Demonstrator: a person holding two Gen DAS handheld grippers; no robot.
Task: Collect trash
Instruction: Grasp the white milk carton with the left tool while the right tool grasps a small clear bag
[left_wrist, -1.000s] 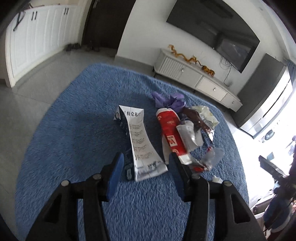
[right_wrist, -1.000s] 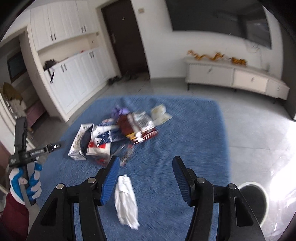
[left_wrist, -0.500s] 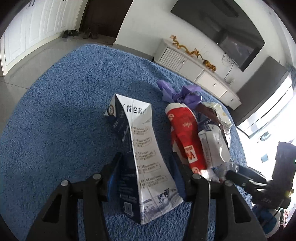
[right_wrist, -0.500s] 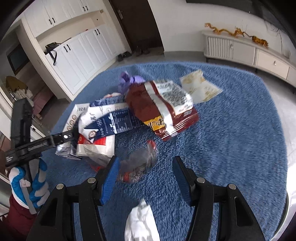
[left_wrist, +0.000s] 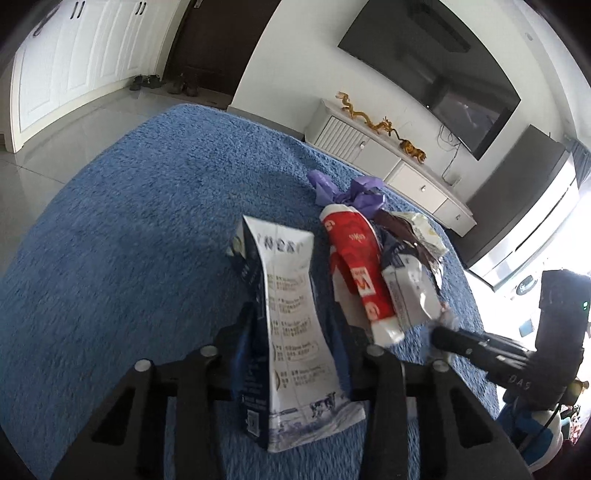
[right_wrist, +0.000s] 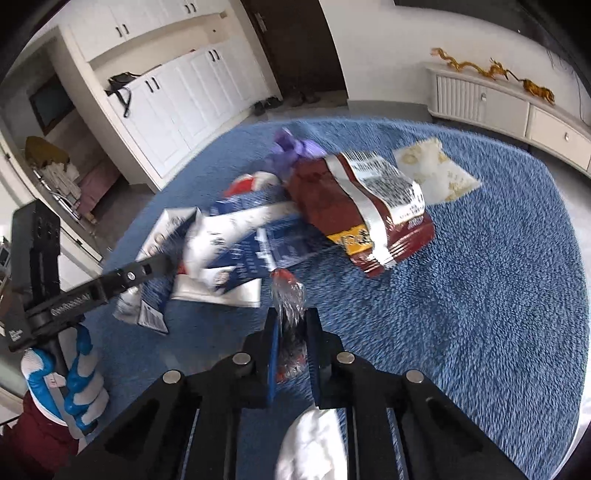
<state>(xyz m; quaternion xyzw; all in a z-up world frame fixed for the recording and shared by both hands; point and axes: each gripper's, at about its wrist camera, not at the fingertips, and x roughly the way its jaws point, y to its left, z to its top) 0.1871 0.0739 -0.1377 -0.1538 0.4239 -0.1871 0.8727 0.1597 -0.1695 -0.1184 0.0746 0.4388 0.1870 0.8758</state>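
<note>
underneath, one blue rug (left_wrist: 110, 229) is carrying the trash pile. the left tool (left_wrist: 291, 328) is clamping one flattened white-and-blue milk carton (left_wrist: 291, 332) between its nearly closed fingers, the printed panel sticking forward. beside it are lying one red-and-white carton (left_wrist: 356, 258), one maroon snack bag (right_wrist: 354, 206) and one purple glove (left_wrist: 347, 192). the right tool (right_wrist: 291, 321) is pinching one crumpled clear wrapper (right_wrist: 290, 295), fingers nearly together, one white tissue (right_wrist: 314, 443) lying under it.
</note>
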